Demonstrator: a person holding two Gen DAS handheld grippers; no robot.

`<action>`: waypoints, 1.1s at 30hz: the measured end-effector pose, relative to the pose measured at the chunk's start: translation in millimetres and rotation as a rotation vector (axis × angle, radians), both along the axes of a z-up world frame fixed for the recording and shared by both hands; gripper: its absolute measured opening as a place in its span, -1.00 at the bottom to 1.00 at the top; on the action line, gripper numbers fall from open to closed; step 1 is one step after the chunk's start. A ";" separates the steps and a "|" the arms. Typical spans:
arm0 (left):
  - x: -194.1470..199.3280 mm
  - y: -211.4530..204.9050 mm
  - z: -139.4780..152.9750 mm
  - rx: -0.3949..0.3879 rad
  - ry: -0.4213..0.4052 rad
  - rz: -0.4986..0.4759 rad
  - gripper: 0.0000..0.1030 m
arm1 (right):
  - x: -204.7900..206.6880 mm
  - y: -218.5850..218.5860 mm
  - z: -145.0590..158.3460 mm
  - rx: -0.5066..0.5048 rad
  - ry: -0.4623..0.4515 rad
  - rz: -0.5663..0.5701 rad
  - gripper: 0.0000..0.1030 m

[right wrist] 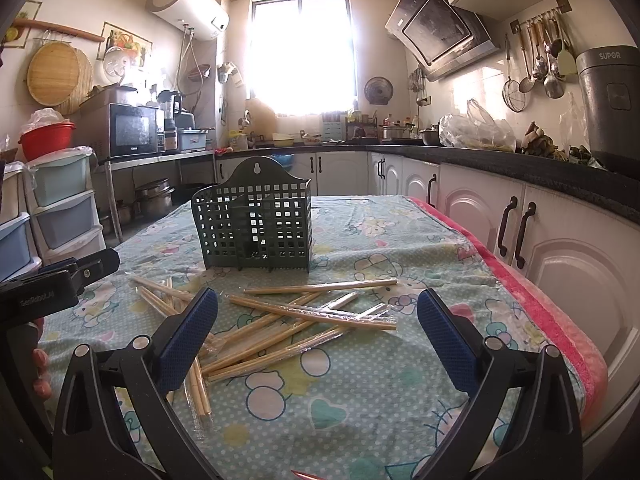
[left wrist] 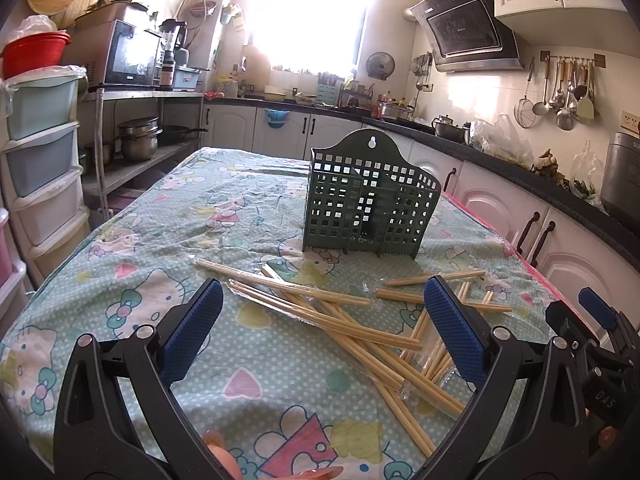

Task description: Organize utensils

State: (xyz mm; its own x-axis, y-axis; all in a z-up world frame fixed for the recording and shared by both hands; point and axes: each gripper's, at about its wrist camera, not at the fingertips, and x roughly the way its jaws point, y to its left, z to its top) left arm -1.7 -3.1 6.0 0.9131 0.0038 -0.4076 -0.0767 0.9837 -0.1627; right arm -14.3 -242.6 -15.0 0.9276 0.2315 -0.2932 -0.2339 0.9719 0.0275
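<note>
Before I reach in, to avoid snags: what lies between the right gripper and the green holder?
Wrapped chopsticks, scattered between the right gripper and the green holder, in the right wrist view.

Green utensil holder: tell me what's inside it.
Through the grid walls of the green utensil holder only inner dividers show; no chopsticks stand in it. Its very bottom is partly hidden.

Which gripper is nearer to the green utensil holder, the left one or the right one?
No clear winner: both are about equally far. The left gripper and the right gripper both hover open over the chopsticks, short of the green utensil holder, which stands behind the pile.
</note>
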 end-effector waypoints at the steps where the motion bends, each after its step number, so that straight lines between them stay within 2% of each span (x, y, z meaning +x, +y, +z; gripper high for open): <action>1: -0.2 -0.7 0.3 0.001 0.001 0.000 0.81 | 0.1 0.0 0.1 0.000 0.001 0.000 0.88; 19: -0.1 1.0 -3.0 -0.012 0.006 -0.004 0.81 | 5.9 -1.1 -1.9 -0.003 0.021 0.007 0.88; 33: 12.6 22.8 -10.1 -0.065 0.086 0.018 0.81 | 21.0 2.9 2.3 -0.022 0.072 0.048 0.88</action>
State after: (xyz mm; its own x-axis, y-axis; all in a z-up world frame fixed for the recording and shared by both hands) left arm 10.8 19.7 -4.1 0.8750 -0.0085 -0.4841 -0.1111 0.9697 -0.2178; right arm 6.6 -239.8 -12.7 0.8920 0.2680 -0.3641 -0.2784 0.9602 0.0248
